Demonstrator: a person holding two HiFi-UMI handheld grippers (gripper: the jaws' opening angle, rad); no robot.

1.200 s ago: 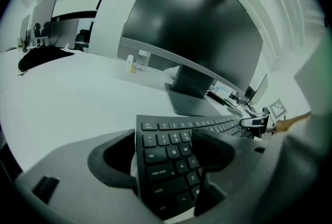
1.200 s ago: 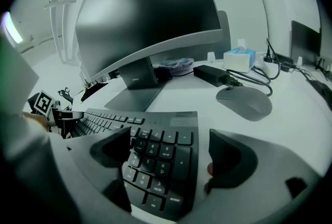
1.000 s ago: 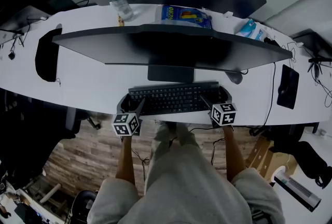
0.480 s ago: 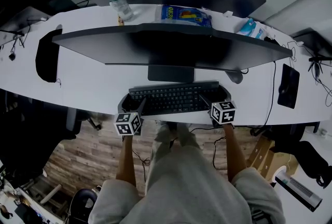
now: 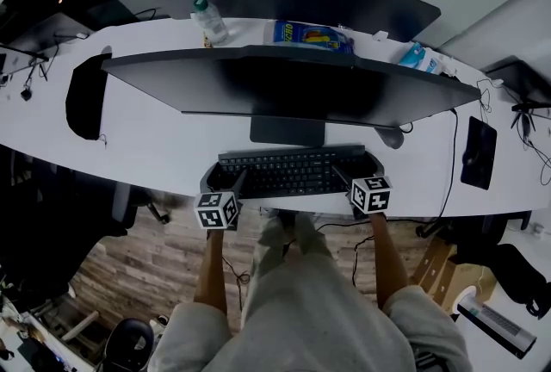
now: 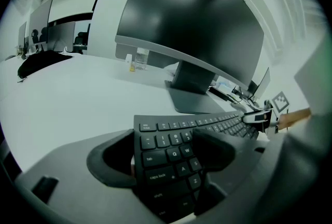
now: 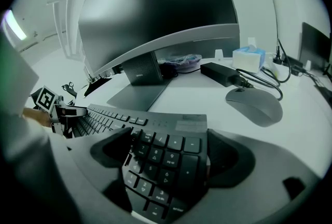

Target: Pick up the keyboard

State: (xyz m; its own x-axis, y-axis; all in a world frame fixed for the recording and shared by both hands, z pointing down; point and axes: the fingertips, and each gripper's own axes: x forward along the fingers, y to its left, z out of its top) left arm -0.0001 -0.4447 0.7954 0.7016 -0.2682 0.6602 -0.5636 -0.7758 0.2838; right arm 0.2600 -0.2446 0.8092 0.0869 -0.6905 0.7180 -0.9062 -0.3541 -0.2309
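A black keyboard (image 5: 291, 172) lies crosswise near the front edge of the white desk (image 5: 155, 159), just in front of the monitor's stand. My left gripper (image 5: 225, 181) is shut on its left end: in the left gripper view one pad (image 6: 215, 148) presses on the keys and the other (image 6: 111, 161) sits at the outer edge of the keyboard (image 6: 171, 166). My right gripper (image 5: 353, 174) clamps the number-pad end of the keyboard (image 7: 166, 161), a pad (image 7: 231, 158) on each side. I cannot tell whether it rests on the desk.
A wide curved monitor (image 5: 293, 86) hangs over the desk right behind the keyboard. A grey mouse (image 7: 254, 106) lies to its right. A water bottle (image 5: 209, 20), a snack bag (image 5: 312, 36) and a tissue box (image 5: 422, 58) stand at the back. A black pad (image 5: 478, 146) lies far right.
The head view has shifted a little. Both grippers stay clamped on the keyboard's ends, in much the same place before the monitor stand.
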